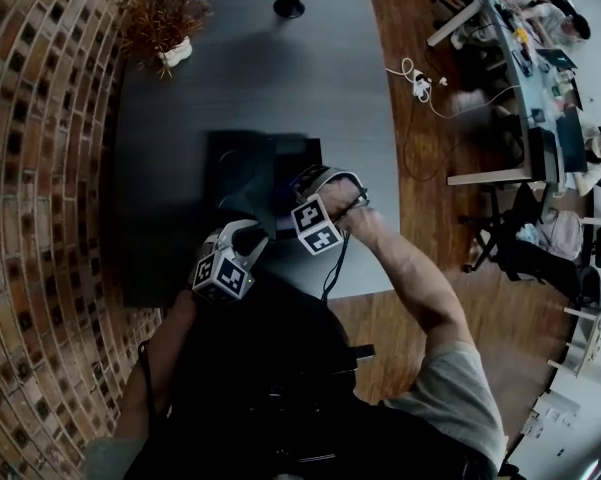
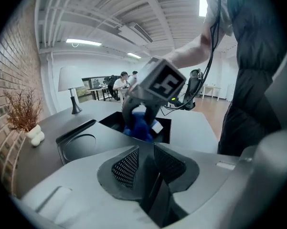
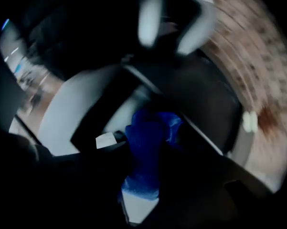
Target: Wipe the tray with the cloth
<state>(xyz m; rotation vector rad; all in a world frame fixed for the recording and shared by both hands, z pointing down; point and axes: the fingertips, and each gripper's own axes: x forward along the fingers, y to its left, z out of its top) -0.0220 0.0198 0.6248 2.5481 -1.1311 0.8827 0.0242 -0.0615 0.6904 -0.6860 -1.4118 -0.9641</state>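
cloth (image 2: 142, 131), bright blue and bunched, sits clenched between the jaws of the right gripper (image 2: 139, 120). that gripper points down and presses it into the deeper rectangular well (image 2: 111, 121) of the black tray (image 2: 76, 129). just beside those jaws lies a white tag (image 2: 157, 127); its print is too blurred to read. the only clear markings are the black-and-white square codes on the cube (image 2: 161, 79) of the right gripper and on that of the left.

the left gripper (image 2: 146, 154) has its jaws pinched nearly together on a thin dark edge between their mesh pads, which reads as the tray's near rim. ahead and to the left of these jaws the tray shows a shallow round recess (image 2: 81, 144). the well with the cloth lies straight beyond their tips.

the tray rests on a dark grey table (image 1: 280, 78). far beyond the left jaws stands a lamp (image 2: 70, 87) with a pale shade. off to their left is a dried plant (image 2: 24, 111) in a white pot (image 2: 36, 136), against a curved brick wall (image 1: 40, 118). long light strips (image 2: 83, 42) run across a white ribbed ceiling. the head view shows a wooden floor (image 1: 420, 198) past the table's edge, with a white power strip (image 1: 420, 86) and its cable lying on it. desks (image 1: 510, 43) with seated people stand further off.
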